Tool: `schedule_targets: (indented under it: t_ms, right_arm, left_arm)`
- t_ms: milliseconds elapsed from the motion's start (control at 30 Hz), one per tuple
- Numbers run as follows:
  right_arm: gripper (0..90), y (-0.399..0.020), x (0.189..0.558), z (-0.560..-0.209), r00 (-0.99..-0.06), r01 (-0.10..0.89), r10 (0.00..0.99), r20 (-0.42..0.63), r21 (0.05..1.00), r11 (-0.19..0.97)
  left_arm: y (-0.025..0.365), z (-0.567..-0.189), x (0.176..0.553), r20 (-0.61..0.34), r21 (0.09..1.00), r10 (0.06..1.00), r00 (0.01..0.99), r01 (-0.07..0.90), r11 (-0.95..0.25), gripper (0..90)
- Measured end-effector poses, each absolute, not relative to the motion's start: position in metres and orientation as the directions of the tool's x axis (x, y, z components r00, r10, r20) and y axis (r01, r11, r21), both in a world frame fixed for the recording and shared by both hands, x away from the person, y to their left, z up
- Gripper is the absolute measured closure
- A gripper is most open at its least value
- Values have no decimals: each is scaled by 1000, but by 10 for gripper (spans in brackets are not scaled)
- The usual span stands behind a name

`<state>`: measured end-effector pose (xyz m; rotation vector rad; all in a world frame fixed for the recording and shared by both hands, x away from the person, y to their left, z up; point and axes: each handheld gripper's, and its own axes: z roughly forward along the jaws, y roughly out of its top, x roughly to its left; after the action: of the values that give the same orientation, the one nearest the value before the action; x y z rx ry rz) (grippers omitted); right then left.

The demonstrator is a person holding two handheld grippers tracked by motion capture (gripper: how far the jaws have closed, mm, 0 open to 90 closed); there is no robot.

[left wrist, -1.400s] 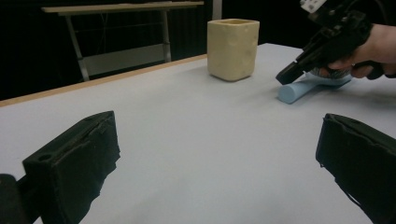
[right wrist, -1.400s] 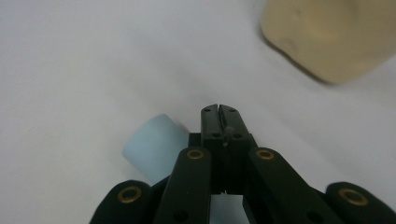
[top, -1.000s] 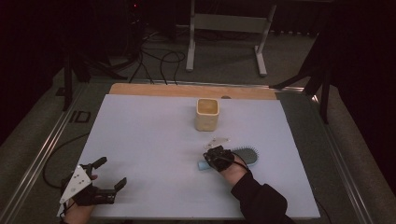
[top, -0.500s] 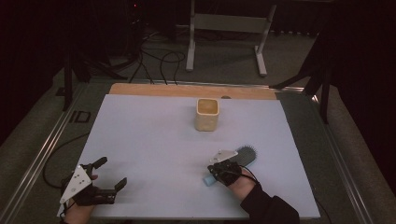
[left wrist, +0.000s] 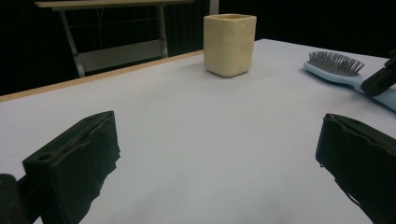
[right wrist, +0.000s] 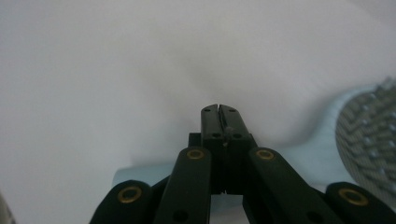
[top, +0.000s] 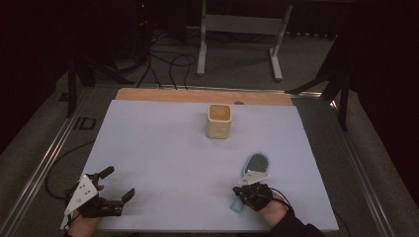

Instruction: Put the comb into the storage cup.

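A light blue hairbrush (top: 257,163) lies on the white sheet at the near right, bristles up, its handle running toward the front edge. My right gripper (top: 240,194) is shut, its tips pressed together with nothing between them (right wrist: 218,112), and it sits right over the brush handle (right wrist: 308,154). In the left gripper view that gripper (left wrist: 379,79) rests against the handle beside the bristled head (left wrist: 335,62). A cream square cup (top: 219,121) stands upright mid-table toward the back. My left gripper (top: 118,182) is open and holds nothing at the near left corner.
The white sheet (top: 163,143) covers the table, with a wooden strip (top: 197,95) along its far edge. Behind the table are a metal stand (top: 239,29) and floor cables (top: 163,64). A metal rail (top: 44,163) runs along the left side.
My right hand has moved toward the near edge, and the brush has swung with it from lying crosswise to pointing its handle at the front edge. The left gripper stayed put.
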<state>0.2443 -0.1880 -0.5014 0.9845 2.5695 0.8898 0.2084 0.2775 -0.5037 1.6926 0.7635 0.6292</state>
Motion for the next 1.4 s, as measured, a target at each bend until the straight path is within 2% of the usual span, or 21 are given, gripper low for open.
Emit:
schedule_targets:
  t_ms: [400,900,1400]
  right_arm:
    - [900,-221,224,-502,-716,554,698,-8,602,575]
    - [900,-261,224,-504,-656,593,753,-38,590,547]
    - [900,-262,224,-493,-658,575,752,-43,615,539]
  left_arm:
    - [277,-504,209,26,970,761,649,168,-177,0]
    - [276,-504,209,31,968,761,648,169,-183,0]
    - [276,-504,209,27,969,761,648,172,-180,0]
